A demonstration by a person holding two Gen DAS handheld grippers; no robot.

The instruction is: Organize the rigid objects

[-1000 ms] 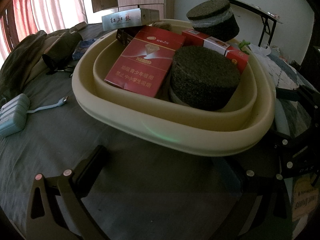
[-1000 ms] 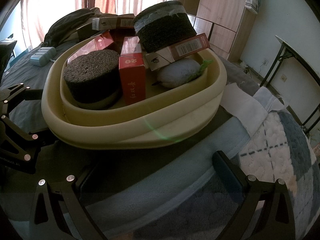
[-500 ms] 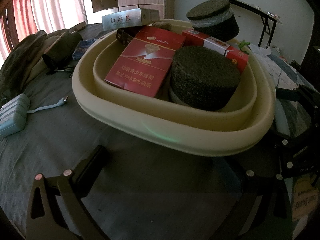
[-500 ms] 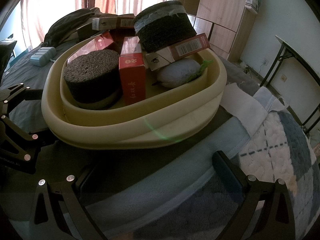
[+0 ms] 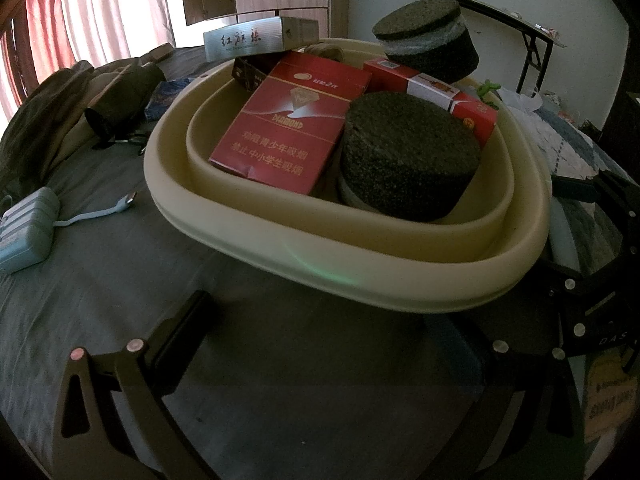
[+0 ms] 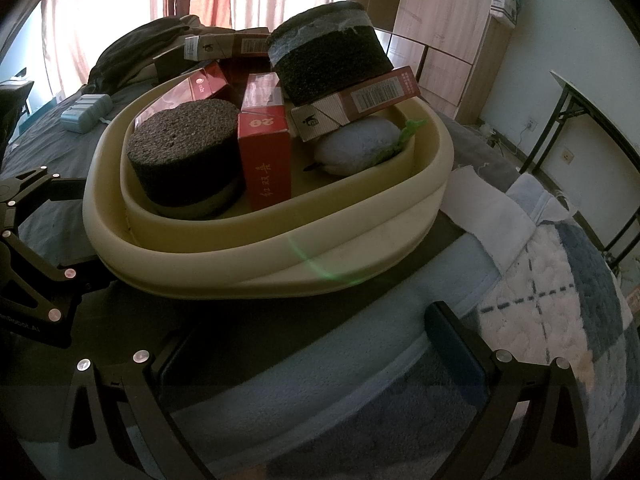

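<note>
A cream basin [image 5: 360,268] [image 6: 256,264] sits on the bed, filled with objects. Inside lie a red Diamond carton [image 5: 292,124], a dark foam cylinder [image 5: 408,160] [image 6: 184,152], a second foam cylinder [image 5: 428,40] [image 6: 328,56] on a red-white carton [image 5: 436,92] [image 6: 360,104], an upright red box [image 6: 266,152], a silver box [image 5: 256,38] and a grey-blue pouch [image 6: 360,144]. My left gripper [image 5: 328,332] is open and empty just before the basin's near rim. My right gripper [image 6: 312,340] is open and empty at the basin's other side.
A pale blue power bank [image 5: 24,228] [image 6: 86,112] with a short cable [image 5: 96,214] lies on the grey sheet. Dark clothes [image 5: 60,108] are heaped near the curtains. A white cloth [image 6: 488,212] and a checked quilt [image 6: 560,288] lie right of the basin. A folding table [image 5: 500,12] stands by the wall.
</note>
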